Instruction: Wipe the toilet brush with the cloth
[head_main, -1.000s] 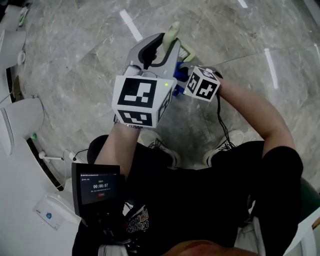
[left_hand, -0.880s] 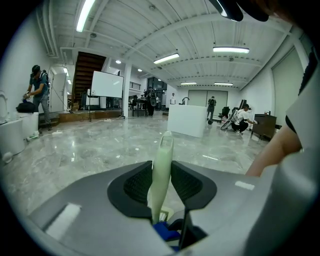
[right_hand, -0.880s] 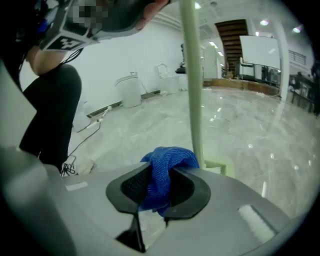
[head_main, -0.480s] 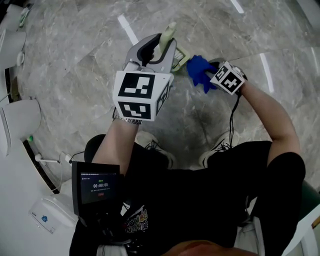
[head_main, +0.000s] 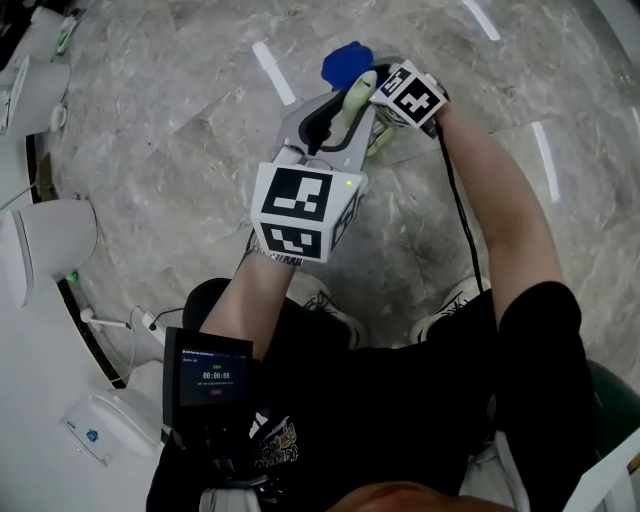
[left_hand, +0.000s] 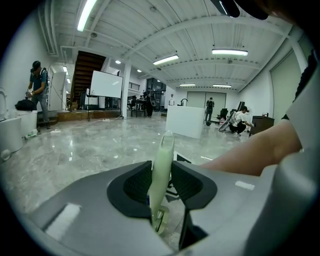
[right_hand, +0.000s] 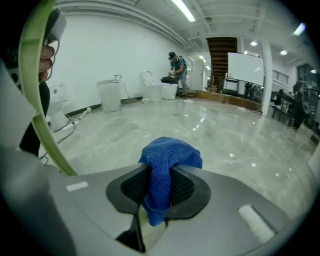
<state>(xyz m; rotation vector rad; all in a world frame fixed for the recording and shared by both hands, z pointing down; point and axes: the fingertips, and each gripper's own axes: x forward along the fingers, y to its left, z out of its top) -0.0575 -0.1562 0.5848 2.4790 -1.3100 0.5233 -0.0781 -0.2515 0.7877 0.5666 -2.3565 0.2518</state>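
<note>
My left gripper (head_main: 335, 118) is shut on the pale green handle of the toilet brush (head_main: 356, 92), which sticks up and away past its jaws. In the left gripper view the handle (left_hand: 162, 165) stands upright between the two dark pads, and the brush head is hidden. My right gripper (head_main: 370, 78) is shut on a bunched blue cloth (head_main: 347, 62), just beyond the handle's tip. The cloth (right_hand: 167, 162) bulges out between the jaws of the right gripper (right_hand: 159, 187). The green handle (right_hand: 25, 65) curves close by at the left edge of that view.
The floor is polished grey marble (head_main: 180, 120). White toilets (head_main: 45, 240) stand along the left, with a small screen device (head_main: 210, 375) near my body. My shoes (head_main: 325, 305) are below the grippers. A person (right_hand: 176, 70) works at fixtures far off.
My right gripper has swung with the blue cloth from beside the left gripper's right side up to the far end of the brush handle. The left gripper kept its hold in place.
</note>
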